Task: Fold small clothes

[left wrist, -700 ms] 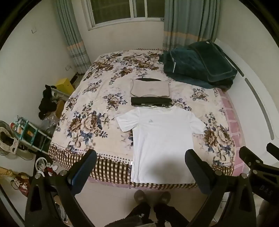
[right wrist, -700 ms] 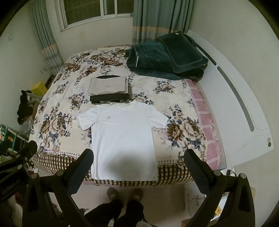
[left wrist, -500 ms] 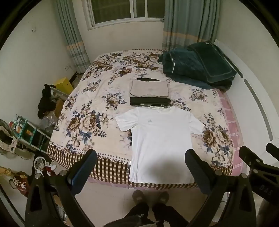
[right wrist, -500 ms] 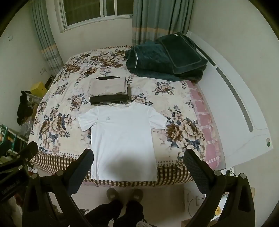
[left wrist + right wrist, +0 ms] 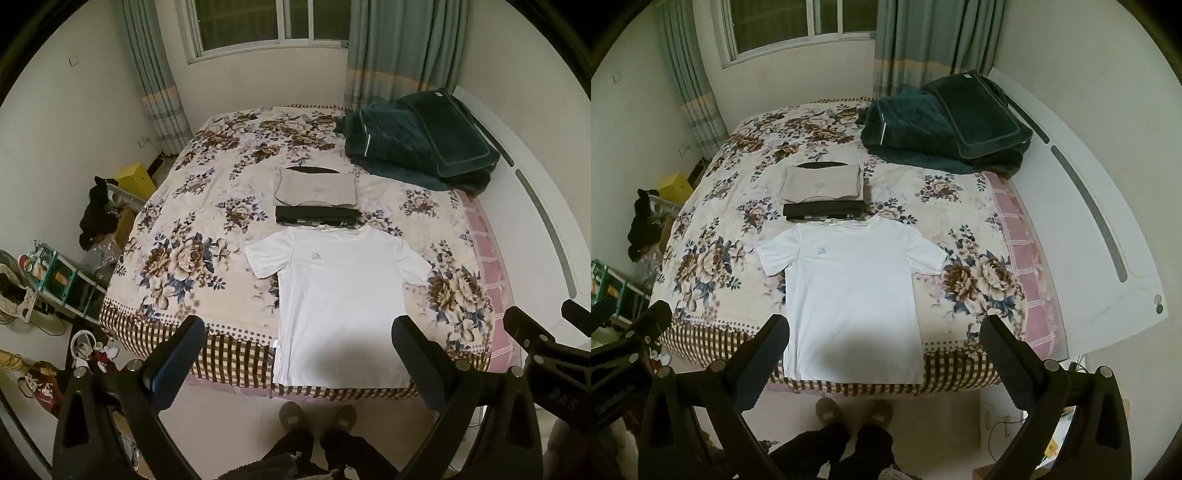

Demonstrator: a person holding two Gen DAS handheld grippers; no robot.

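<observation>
A white T-shirt (image 5: 340, 295) (image 5: 849, 291) lies flat and spread out on the flowered bed, its hem hanging at the near edge. Just beyond its collar sits a stack of folded clothes, a beige piece (image 5: 316, 188) (image 5: 822, 182) on a black one (image 5: 317, 216) (image 5: 823, 210). My left gripper (image 5: 299, 360) hangs high above the near edge of the bed, open and empty. My right gripper (image 5: 886, 358) hangs beside it at the same height, also open with nothing between its fingers. Both are well clear of the shirt.
Dark green bedding (image 5: 417, 144) (image 5: 945, 125) is heaped at the bed's far right by the white headboard (image 5: 1089, 206). A person's slippered feet (image 5: 317, 417) stand at the bed's foot. Clutter, a shelf (image 5: 48, 273) and a yellow box (image 5: 135, 179) line the floor at left.
Both views have drifted very slightly; the shirt and the stack lie as before, and both grippers stay wide open.
</observation>
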